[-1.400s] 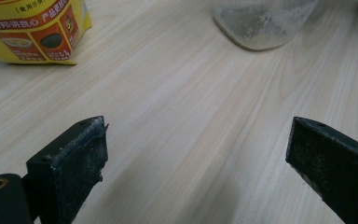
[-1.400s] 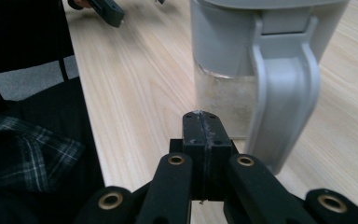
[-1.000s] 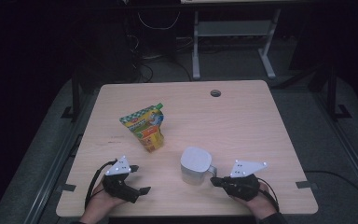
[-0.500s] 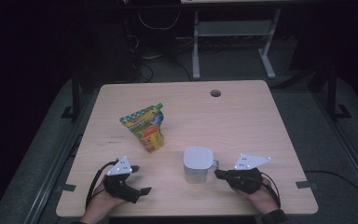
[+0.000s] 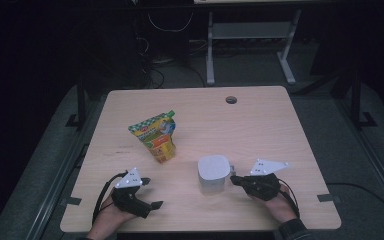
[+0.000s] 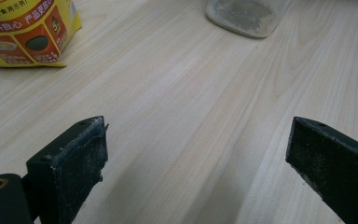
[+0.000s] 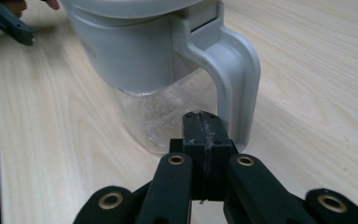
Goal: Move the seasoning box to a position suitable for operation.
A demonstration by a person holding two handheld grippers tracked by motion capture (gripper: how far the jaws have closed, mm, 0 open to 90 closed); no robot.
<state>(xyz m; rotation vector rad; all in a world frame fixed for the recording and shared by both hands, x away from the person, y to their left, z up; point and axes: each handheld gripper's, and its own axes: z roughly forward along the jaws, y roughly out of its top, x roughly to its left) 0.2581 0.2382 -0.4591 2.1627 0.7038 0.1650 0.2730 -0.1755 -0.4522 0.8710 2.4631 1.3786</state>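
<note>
Right gripper point(image 5: 236, 179), jaws together, has slid rightward off white jug point(image 5: 213, 173), now just beside its handle point(image 7: 240, 70); left gripper point(image 5: 150, 192) idle, jaws apart; grasp seemingly pending.

Overhead view, two close gripper views

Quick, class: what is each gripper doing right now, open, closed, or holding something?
Left gripper: open, nothing between its jaws, resting on the table.
Right gripper: closed on nothing, its tips just short of the jug handle.
</note>
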